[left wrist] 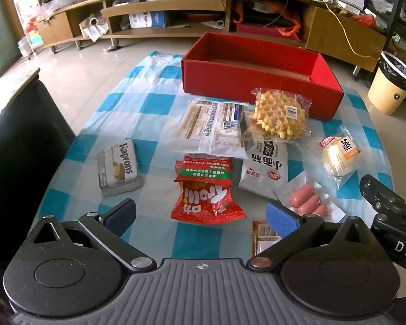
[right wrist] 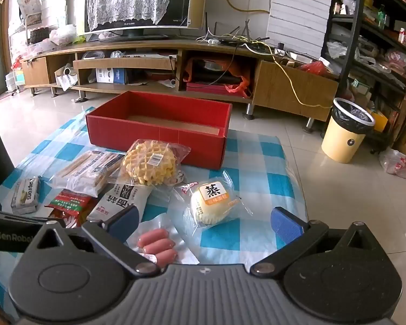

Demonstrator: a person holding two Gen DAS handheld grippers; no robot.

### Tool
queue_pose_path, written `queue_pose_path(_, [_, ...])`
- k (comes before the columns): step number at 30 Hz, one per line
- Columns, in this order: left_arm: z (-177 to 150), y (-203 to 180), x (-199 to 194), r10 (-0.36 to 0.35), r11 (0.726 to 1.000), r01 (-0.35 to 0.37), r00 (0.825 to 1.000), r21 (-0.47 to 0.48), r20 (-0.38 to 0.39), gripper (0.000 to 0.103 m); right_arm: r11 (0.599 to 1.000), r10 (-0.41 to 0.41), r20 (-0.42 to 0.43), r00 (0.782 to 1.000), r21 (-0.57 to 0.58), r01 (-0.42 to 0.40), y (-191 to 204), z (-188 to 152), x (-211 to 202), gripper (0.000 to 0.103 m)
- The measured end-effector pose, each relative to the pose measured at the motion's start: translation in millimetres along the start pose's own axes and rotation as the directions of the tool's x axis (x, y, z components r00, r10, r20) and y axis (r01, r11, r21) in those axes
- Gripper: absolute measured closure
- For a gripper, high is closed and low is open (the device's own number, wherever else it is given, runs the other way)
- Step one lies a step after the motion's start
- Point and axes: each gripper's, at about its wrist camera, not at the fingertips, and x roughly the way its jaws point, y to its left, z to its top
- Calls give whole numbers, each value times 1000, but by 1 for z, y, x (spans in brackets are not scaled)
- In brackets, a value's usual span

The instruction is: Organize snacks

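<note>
left gripper (left wrist: 201, 212) hovering, jaws spread wide, empty, low centre | right gripper (right wrist: 205, 220) likewise gaping | sausage pack (right wrist: 157, 243) lying nearest, bottom centre; pinching sealed edge advisable | red box (right wrist: 159, 132) waiting, upper centre, seemingly empty

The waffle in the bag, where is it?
The waffle lies in the middle of the checked cloth, just in front of the red box, overlapping the white noodle packet nearer the grippers.
</note>
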Motion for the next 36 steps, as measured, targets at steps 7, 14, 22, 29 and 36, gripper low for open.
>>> queue_pose_path(7, [-4,0,0,-5,1000,5,1000,19,-9,0,1000,-1,-7,1000,-4,1,1,-1,2,2])
queue_pose_path(14, [-3,1,4,19,1000,-19,1000,15,-20,0,1000,-20,-27,999,-5,20,-2,-3,5,2])
queue_pose_path(22, [-1,5,0,27,1000,-27,1000,-2,7,0,1000,-14,-26,1000,-4,14,0,-3,5,2])
queue_pose_path(29, [-2,4,4,27,1000,-27,1000,2,0,0,1000,-10,-29,1000,-13,10,2,-2,5,2])
queue_pose_path(36, [-3,4,4,30,1000,-30,1000,4,-2,0,1000,-6,-35,999,-22,6,3,-3,6,2])
